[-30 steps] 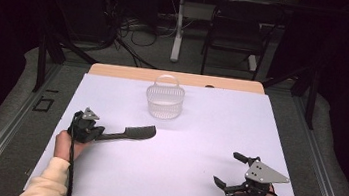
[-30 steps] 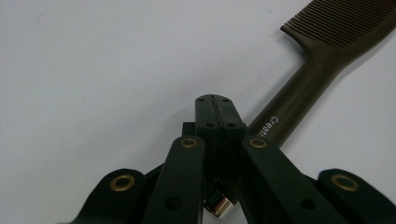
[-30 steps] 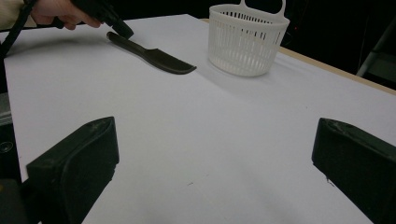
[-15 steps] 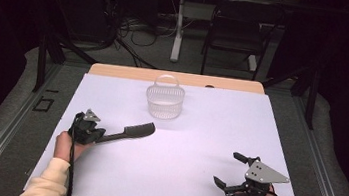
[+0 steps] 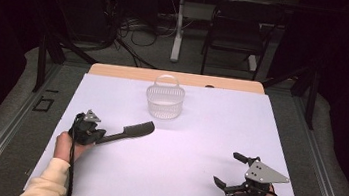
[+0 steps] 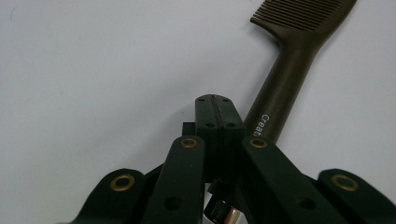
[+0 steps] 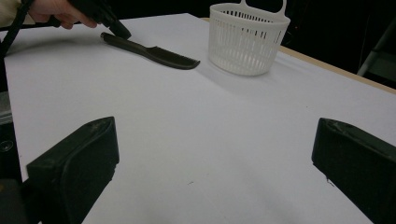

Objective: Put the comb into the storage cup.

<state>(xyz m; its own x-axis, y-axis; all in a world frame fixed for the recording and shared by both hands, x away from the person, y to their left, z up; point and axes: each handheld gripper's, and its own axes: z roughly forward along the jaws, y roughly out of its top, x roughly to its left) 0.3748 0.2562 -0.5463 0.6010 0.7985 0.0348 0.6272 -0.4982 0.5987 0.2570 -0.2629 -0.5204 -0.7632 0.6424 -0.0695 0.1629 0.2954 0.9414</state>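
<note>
A dark comb (image 5: 128,131) lies flat on the white table top (image 5: 199,126), left of the middle, with its teeth toward the far right. My left gripper (image 5: 99,136) rests low at the comb's handle end. In the left gripper view its jaws (image 6: 215,100) are shut against each other, and the comb handle (image 6: 285,84) runs past their right side, not between them. My right gripper (image 5: 227,169) stands open near the front right edge with nothing between its fingers (image 7: 79,158). A white slotted basket (image 5: 164,101) stands upright at the back middle.
In the right gripper view the comb (image 7: 149,51) lies left of the basket (image 7: 247,37), with the left hand and gripper (image 7: 122,32) behind it. A wooden strip (image 5: 175,78) edges the table's far side. A chair (image 5: 236,30) and floor cables lie beyond.
</note>
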